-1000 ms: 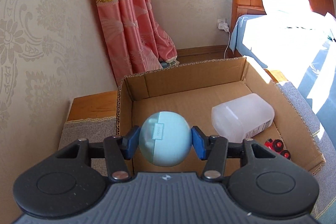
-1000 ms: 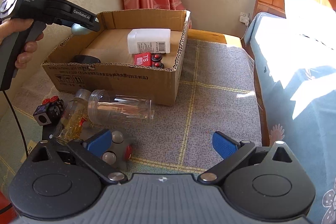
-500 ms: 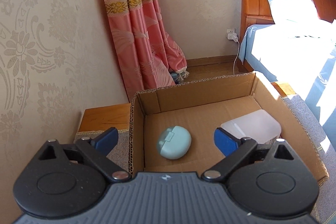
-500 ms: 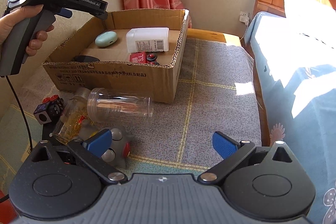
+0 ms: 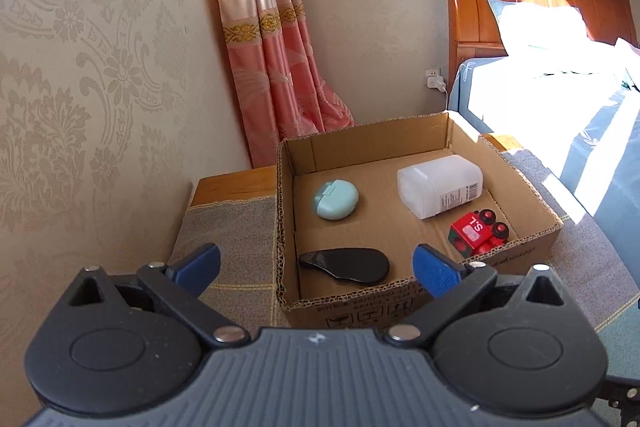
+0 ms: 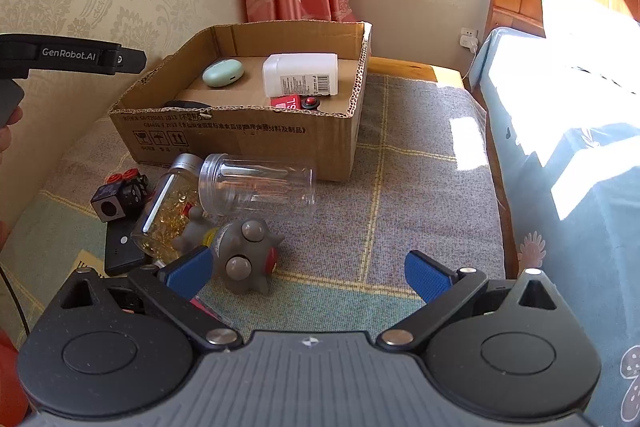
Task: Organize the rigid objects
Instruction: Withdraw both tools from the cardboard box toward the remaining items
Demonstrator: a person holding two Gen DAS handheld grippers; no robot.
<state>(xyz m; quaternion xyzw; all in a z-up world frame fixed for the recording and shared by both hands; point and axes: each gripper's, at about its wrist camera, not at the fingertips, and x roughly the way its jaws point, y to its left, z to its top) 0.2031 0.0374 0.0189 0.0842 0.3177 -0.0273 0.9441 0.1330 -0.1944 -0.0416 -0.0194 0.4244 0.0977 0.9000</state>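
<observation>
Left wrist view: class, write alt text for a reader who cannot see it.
An open cardboard box on a blanket holds a pale blue case, a white plastic container, a red toy train and a flat black object. The left claw stands open and empty in front of it.

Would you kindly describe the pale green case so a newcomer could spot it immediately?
Find the open cardboard box on the grey woven mat. Inside, toward its far left corner, lies the pale green case, apart from the white plastic bottle to its right. It is the only rounded, pebble-shaped, mint-coloured item there.
</observation>
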